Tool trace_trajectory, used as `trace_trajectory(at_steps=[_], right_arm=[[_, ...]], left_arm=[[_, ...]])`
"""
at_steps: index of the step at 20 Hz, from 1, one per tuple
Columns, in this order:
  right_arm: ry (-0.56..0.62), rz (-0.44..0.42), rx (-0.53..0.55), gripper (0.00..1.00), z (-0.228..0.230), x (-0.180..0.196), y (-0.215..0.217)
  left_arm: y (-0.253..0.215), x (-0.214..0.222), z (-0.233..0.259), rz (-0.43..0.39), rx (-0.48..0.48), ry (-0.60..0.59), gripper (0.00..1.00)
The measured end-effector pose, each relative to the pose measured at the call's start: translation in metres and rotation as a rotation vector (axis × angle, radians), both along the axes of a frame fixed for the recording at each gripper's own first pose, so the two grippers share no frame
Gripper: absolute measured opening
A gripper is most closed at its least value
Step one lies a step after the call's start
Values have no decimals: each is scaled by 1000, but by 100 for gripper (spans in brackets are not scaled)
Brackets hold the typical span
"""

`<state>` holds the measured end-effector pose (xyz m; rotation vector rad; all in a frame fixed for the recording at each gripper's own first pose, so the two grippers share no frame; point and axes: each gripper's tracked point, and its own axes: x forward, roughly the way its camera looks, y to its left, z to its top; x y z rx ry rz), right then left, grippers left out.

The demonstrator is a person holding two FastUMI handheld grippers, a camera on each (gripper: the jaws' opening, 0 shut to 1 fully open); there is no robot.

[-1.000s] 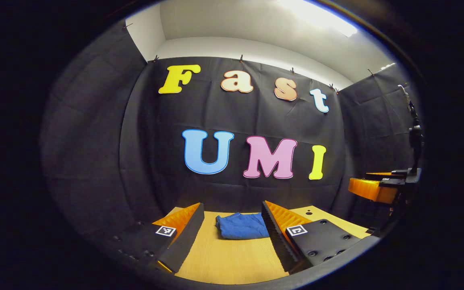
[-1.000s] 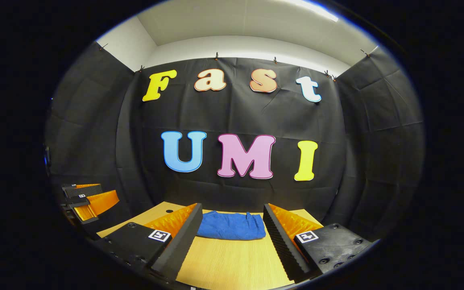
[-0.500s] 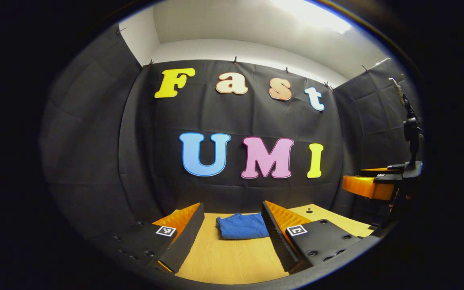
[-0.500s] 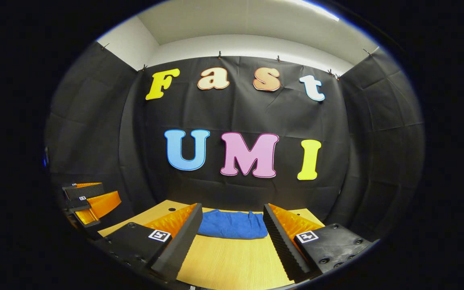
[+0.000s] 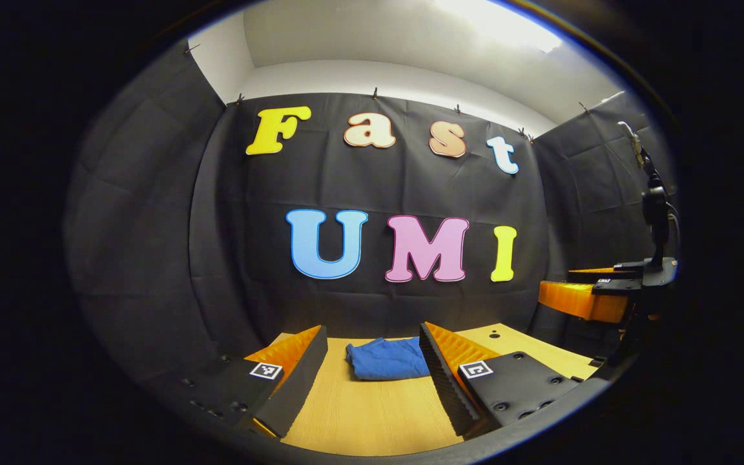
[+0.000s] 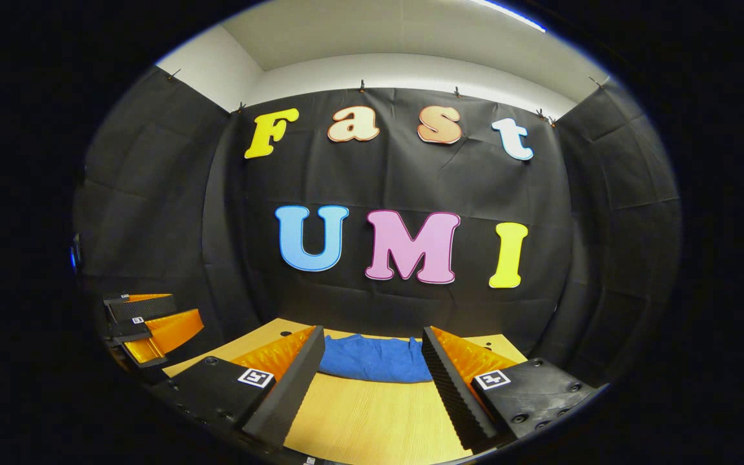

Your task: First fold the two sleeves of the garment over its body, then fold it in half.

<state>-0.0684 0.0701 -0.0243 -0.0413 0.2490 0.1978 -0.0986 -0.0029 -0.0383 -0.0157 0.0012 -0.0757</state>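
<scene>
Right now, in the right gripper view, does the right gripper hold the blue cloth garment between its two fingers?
No: the right gripper is open, and the folded blue cloth garment lies apart on the light wooden table.

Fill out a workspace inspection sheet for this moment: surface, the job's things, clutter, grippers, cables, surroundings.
Surface: light wooden table, small holes near its far edge.
Job's things: blue garment lying on the table as a compact bundle near the far edge; no sleeves sticking out, and it looks folded.
Clutter: nothing seen.
Grippers: left gripper open, off the garment, holding nothing; right gripper open, off the garment, holding nothing. Each shows at the side of the other's view.
Cables: nothing seen.
Surroundings: black cloth wall, white ceiling above.
</scene>
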Motion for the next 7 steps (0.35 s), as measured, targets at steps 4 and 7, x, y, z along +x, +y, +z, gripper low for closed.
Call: trace_trajectory(at_steps=[4, 7], right_arm=[[-24, 9, 14, 96, 9, 9, -1], [-28, 22, 12, 96, 15, 21, -3]], left_arm=[[-5, 10, 6, -16, -33, 36, 82], [-2, 7, 18, 10, -48, 11, 80]])
